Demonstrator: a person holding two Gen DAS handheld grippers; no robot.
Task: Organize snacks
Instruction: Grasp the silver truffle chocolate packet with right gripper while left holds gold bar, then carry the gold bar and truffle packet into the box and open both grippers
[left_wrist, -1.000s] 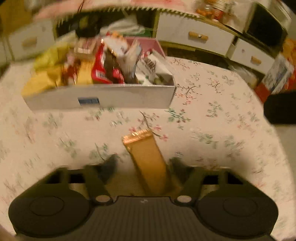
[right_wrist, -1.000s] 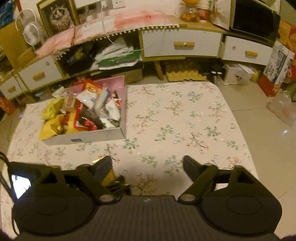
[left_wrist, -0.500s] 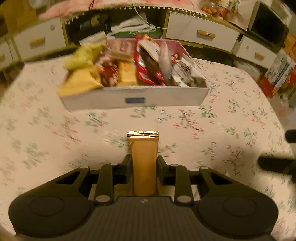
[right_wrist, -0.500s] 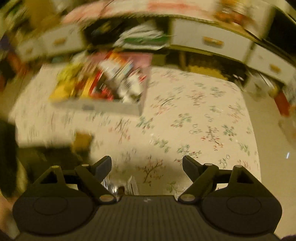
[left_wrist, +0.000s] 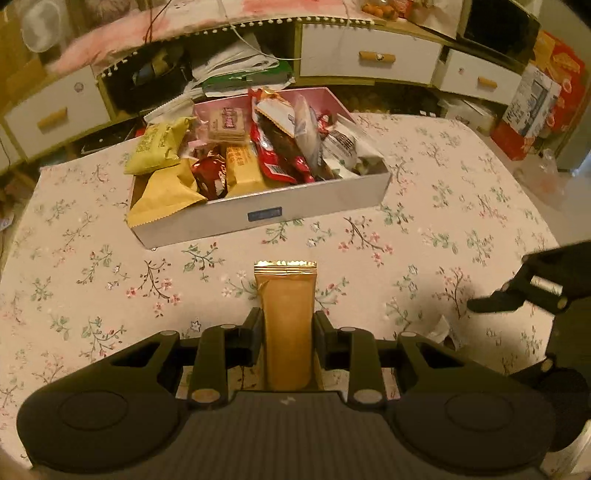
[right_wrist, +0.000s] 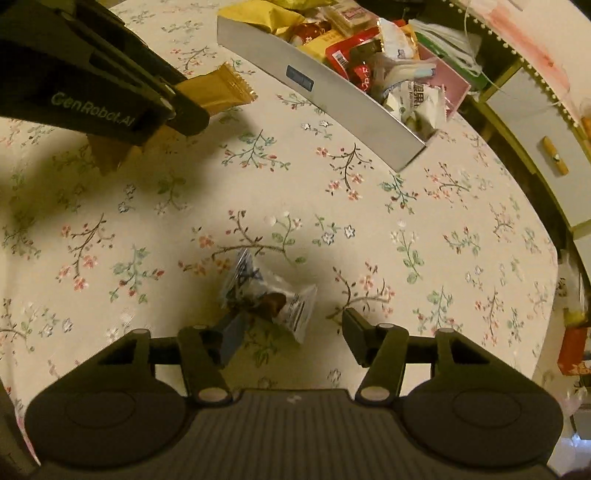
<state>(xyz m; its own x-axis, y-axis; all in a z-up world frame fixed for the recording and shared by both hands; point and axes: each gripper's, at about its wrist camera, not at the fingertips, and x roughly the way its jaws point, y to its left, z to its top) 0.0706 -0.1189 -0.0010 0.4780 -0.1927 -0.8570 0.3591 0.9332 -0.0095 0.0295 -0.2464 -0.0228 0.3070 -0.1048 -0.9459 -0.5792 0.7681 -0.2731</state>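
My left gripper (left_wrist: 288, 326) is shut on a gold-brown snack bar (left_wrist: 287, 295), held just above the flowered tablecloth in front of the white snack box (left_wrist: 258, 212). The box is full of several mixed packets. In the right wrist view the same left gripper (right_wrist: 177, 107) and its gold snack bar (right_wrist: 221, 92) show at the upper left, near the snack box (right_wrist: 332, 99). My right gripper (right_wrist: 291, 332) points down over a small clear-wrapped snack (right_wrist: 266, 295) lying on the cloth. Its jaws are closing, the snack lies between them, and the right finger (right_wrist: 354, 332) stands apart from it.
White drawer cabinets (left_wrist: 365, 55) with cluttered shelves stand behind the table. A red carton (left_wrist: 517, 136) sits on the floor to the right. The table's right edge (right_wrist: 550, 258) curves close to my right gripper. Bare cloth (right_wrist: 406, 229) lies between the box and the small snack.
My left gripper has shut on the gold snack bar and raised it. My right gripper has rolled and sunk over the clear-wrapped snack, and its jaws now stand narrower.
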